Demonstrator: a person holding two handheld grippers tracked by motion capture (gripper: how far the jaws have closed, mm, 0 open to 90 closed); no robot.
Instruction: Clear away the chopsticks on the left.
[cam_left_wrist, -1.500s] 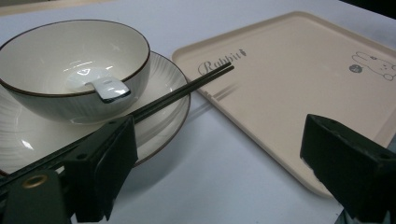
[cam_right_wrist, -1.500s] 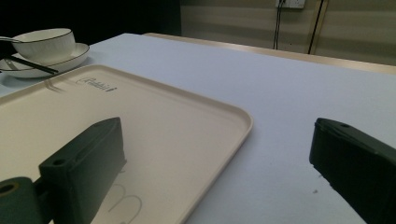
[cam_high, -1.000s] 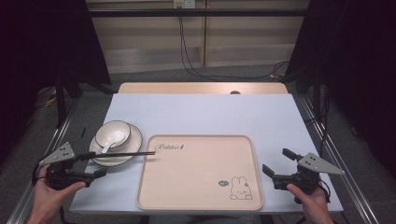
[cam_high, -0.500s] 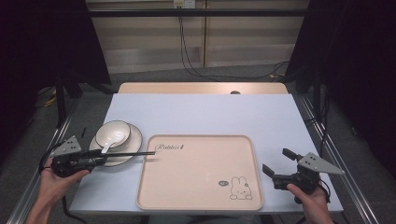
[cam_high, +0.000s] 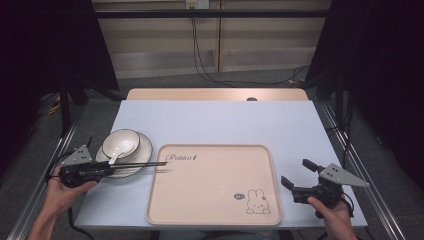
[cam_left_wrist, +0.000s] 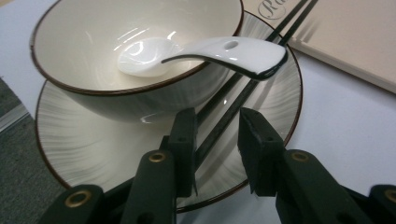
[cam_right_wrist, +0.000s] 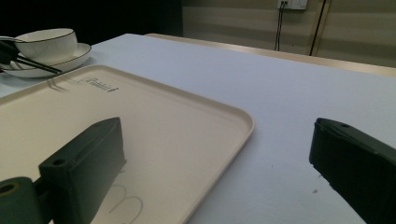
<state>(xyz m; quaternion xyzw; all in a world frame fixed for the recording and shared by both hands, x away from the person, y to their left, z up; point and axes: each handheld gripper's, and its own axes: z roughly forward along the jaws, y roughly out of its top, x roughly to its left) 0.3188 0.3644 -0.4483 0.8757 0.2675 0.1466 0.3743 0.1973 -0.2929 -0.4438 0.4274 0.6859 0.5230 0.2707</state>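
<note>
A white bowl (cam_high: 121, 142) stands on a ribbed plate (cam_high: 144, 150) at the table's left, with a white spoon (cam_left_wrist: 224, 49) lying in the bowl, handle over the rim. Two black chopsticks (cam_high: 145, 164) lie across the plate, tips resting on the beige tray (cam_high: 215, 200). My left gripper (cam_high: 109, 170) reaches over the plate's near edge. In the left gripper view its jaws stand open (cam_left_wrist: 217, 140) on either side of the chopsticks' (cam_left_wrist: 243, 91) near ends, with a gap left at one jaw. My right gripper (cam_high: 295, 182) is open and empty, just right of the tray.
The tray (cam_right_wrist: 154, 121) has a rabbit drawing (cam_high: 257, 202) near its front right corner and bears nothing else. The pale blue table top (cam_high: 225, 122) stretches bare behind it. Metal rails run along both table sides.
My left gripper has moved forward and right onto the plate, and its jaws now straddle the chopsticks' ends. The chopsticks, bowl and right gripper have stayed put.
</note>
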